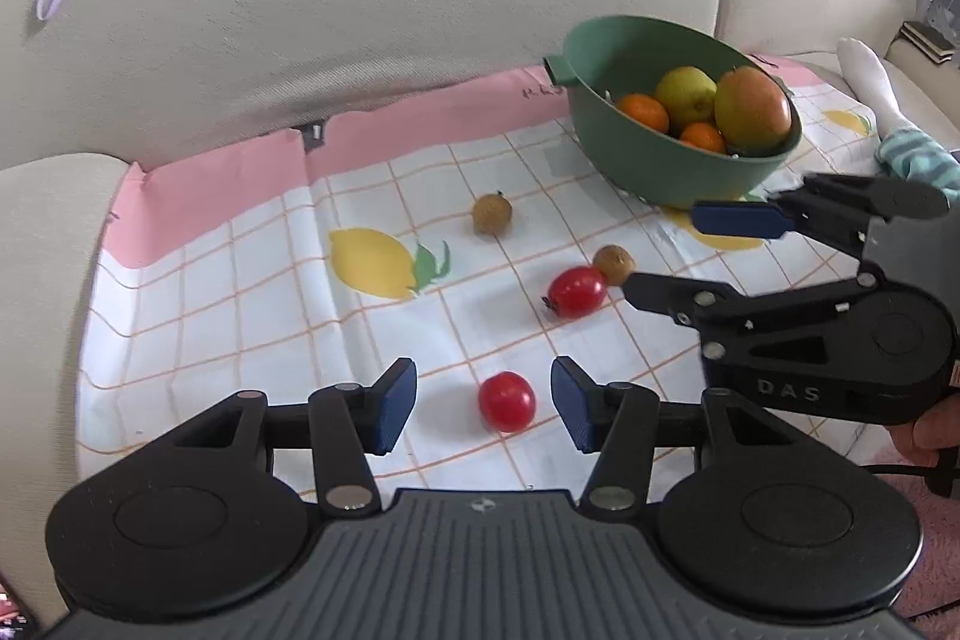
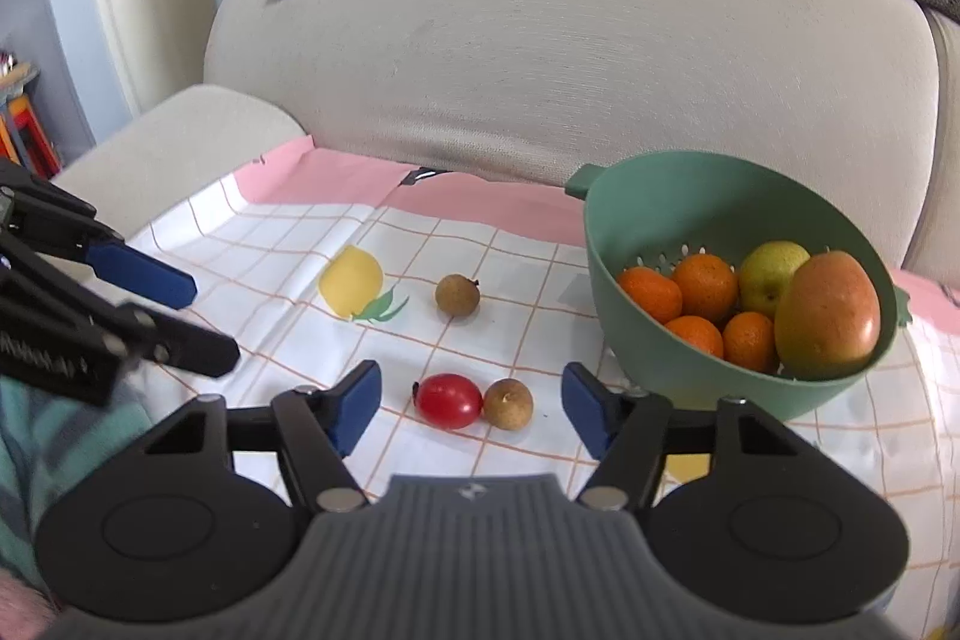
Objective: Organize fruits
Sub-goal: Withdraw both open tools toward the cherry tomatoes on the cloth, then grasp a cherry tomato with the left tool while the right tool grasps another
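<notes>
Left gripper has its fingers spread wide with a cherry tomato sitting dead centre between them on the cloth, well short of the green colander, so it's nearer than the equally wide right gripper.

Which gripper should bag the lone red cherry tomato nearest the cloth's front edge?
Left. The left gripper is open with the small red cherry tomato between its fingers; the right gripper brackets the other tomato and brown longan.

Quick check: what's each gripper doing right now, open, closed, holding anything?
Left gripper: open, empty, a cherry tomato between its fingers.
Right gripper: open, empty.
</notes>
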The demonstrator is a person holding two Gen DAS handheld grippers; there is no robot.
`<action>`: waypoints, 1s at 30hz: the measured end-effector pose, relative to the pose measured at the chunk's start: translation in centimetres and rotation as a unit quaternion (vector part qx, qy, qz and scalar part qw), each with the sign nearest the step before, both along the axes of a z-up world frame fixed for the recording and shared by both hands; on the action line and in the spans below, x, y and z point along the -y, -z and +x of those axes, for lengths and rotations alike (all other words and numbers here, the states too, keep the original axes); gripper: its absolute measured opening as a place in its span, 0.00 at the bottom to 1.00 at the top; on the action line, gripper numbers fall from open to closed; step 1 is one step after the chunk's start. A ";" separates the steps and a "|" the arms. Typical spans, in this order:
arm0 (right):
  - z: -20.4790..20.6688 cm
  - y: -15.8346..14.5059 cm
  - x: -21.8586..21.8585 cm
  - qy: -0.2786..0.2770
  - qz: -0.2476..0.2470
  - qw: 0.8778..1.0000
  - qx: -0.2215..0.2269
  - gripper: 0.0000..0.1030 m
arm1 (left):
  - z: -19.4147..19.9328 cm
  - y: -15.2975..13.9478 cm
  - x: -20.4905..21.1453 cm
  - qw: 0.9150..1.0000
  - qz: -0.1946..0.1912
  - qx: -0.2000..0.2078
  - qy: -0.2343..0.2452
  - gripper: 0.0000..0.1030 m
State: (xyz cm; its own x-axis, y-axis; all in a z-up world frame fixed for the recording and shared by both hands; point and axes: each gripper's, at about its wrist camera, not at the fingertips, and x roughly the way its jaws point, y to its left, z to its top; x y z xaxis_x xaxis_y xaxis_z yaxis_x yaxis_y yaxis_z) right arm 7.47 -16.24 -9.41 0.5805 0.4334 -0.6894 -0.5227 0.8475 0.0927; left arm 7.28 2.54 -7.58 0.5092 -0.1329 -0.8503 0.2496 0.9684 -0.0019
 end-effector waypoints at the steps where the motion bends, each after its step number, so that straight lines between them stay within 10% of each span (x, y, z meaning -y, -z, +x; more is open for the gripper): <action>1: 0.0 0.2 -0.1 -0.004 -0.005 1.000 0.004 0.53 | -0.1 0.3 0.1 1.000 -0.004 0.002 0.002 0.60; 17: 1.1 2.2 -0.5 -0.026 -0.019 0.999 0.015 0.39 | 0.4 3.7 1.3 0.998 -0.003 -0.002 0.065 0.53; 30: 0.9 2.7 -1.6 -0.081 -0.026 0.996 0.020 0.30 | 2.8 5.7 0.4 0.998 0.007 -0.063 0.030 0.52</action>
State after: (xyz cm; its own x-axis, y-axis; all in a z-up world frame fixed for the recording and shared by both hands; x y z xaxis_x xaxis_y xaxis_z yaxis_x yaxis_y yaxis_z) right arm 8.37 -14.64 -12.14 0.5336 0.4885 -0.6905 -0.6554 0.7548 0.0275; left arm 10.10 2.16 -13.29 0.3898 -0.1473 -0.9090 0.3056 0.9519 -0.0232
